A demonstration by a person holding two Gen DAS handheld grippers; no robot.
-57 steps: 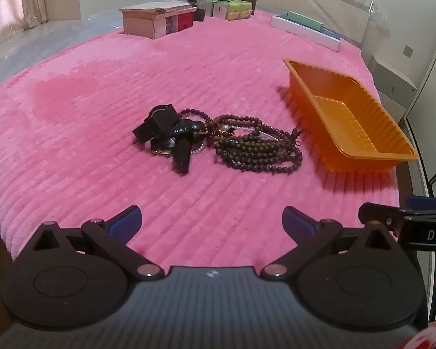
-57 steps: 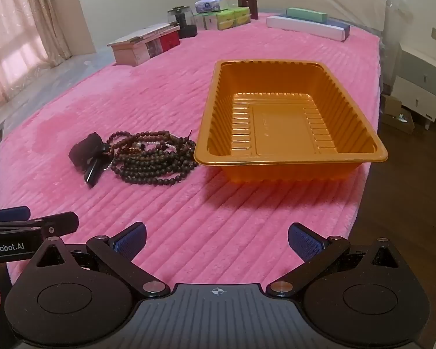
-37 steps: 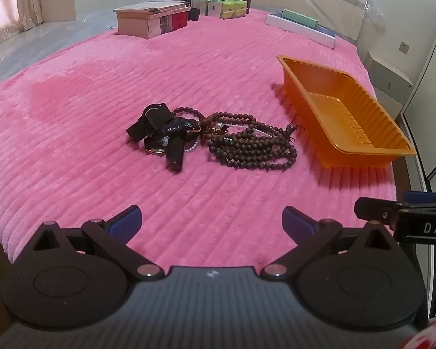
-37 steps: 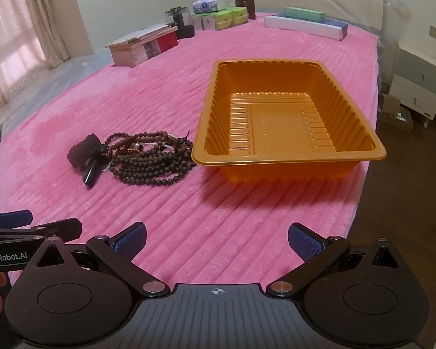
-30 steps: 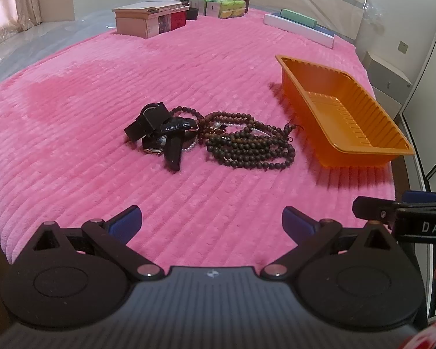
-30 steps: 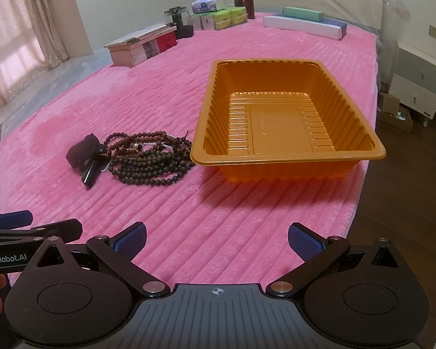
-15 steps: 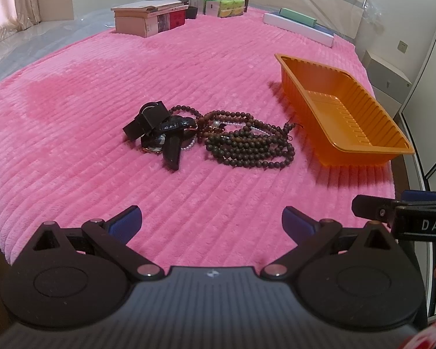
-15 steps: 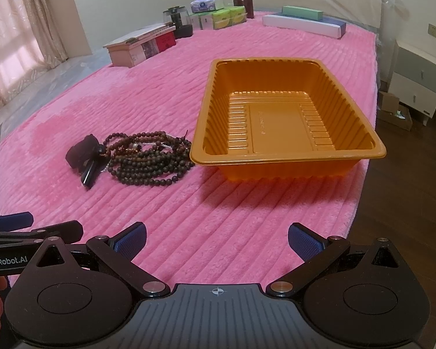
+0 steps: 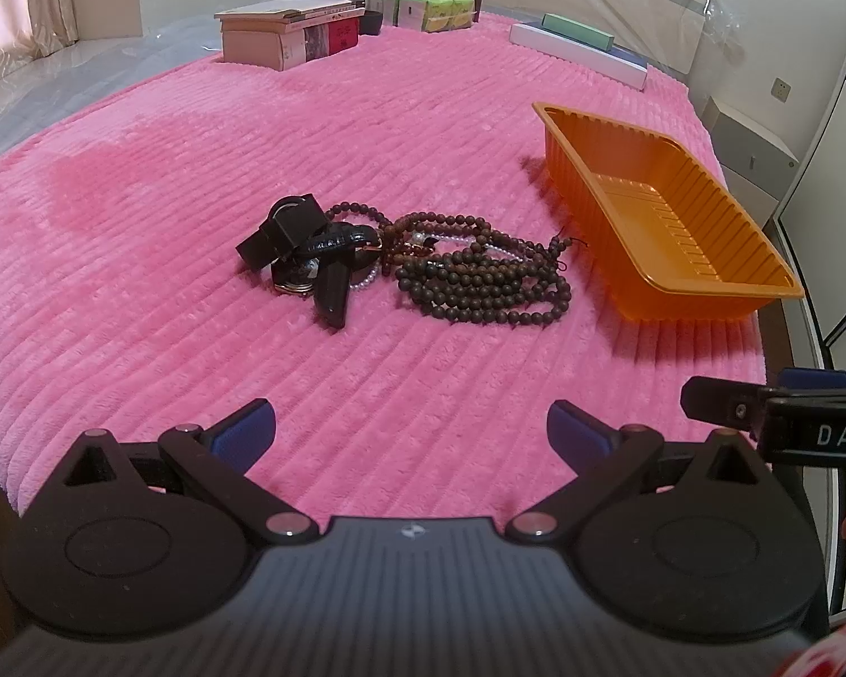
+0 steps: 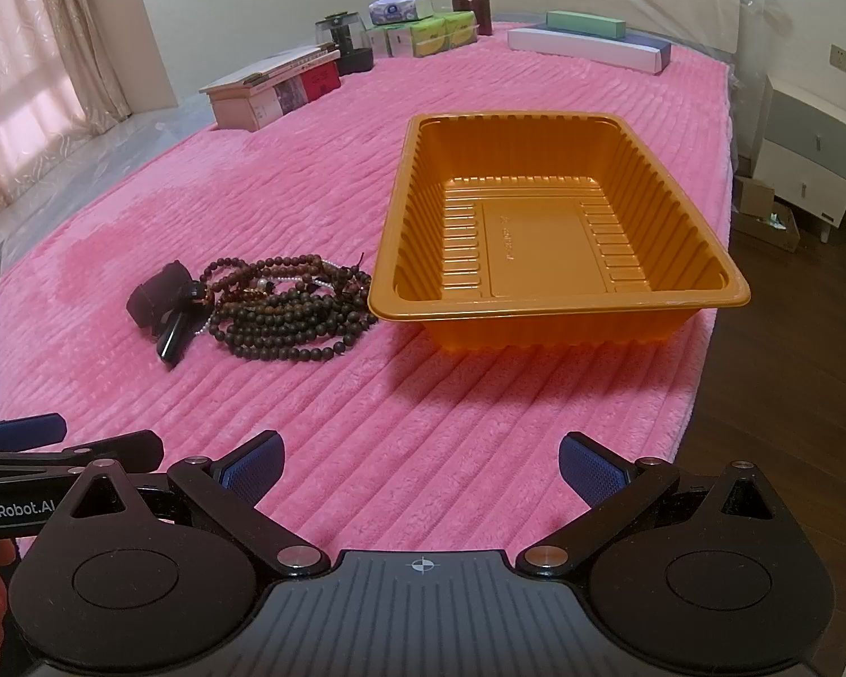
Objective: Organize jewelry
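- The left gripper [image 9: 409, 431] had its jaws spread wide with nothing between them, hovering over the pink blanket [image 9: 197, 169], well short of the orange tray [image 9: 677, 259]
- The right gripper [image 10: 420, 460] was likewise spread and empty, nearer the tray's front wall
- The dark bead strands [image 9: 479, 276] lay heaped on the blanket just left of the tray, a tassel end close to its near corner
- The black watch [image 9: 310, 254] lay tangled against the beads, on their side away from the tray
- The tray itself held nothing
- Boxes [image 10: 276, 90] stood far beyond the tray, at the blanket's far edge
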